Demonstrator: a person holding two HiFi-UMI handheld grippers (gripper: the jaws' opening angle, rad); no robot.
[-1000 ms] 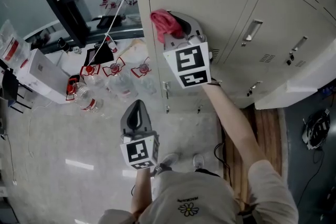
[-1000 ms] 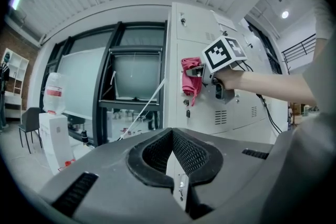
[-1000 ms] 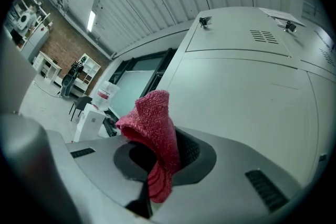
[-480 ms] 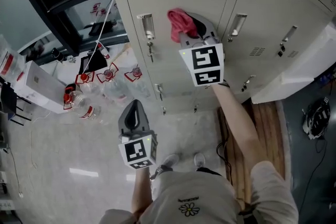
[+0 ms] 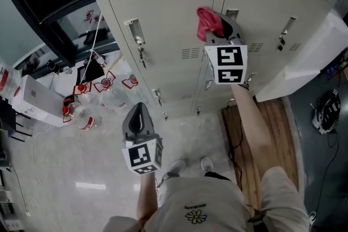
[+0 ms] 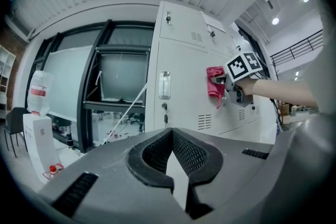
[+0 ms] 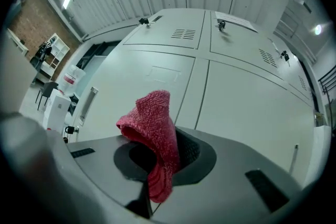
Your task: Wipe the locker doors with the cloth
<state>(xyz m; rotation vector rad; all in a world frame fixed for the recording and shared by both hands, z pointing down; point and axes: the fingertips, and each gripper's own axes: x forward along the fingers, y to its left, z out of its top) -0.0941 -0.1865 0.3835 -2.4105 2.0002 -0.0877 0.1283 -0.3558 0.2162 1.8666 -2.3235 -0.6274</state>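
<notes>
My right gripper (image 5: 218, 31) is raised against the grey locker doors (image 5: 163, 19) and is shut on a red cloth (image 5: 207, 20). The cloth bunches out of the jaws and rests near the seam between two doors, just right of a vent grille. In the right gripper view the cloth (image 7: 153, 136) hangs over the closed jaws of that gripper (image 7: 159, 161), with the locker doors (image 7: 247, 107) close ahead. My left gripper (image 5: 140, 111) hangs low over the floor, shut and holding nothing. From the left gripper (image 6: 173, 157) view the cloth (image 6: 214, 84) lies on the door (image 6: 184, 92).
Several water bottles (image 5: 87, 114) and white boxes (image 5: 32, 98) sit on the floor at the left, below a dark window frame (image 5: 43, 13). A wooden platform (image 5: 266, 127) lies at the lockers' foot on the right. A white slab (image 5: 304, 65) leans there.
The right gripper has carried the cloth rightward across the locker door, from its left part to the seam by the neighbouring door. The left gripper has stayed low.
</notes>
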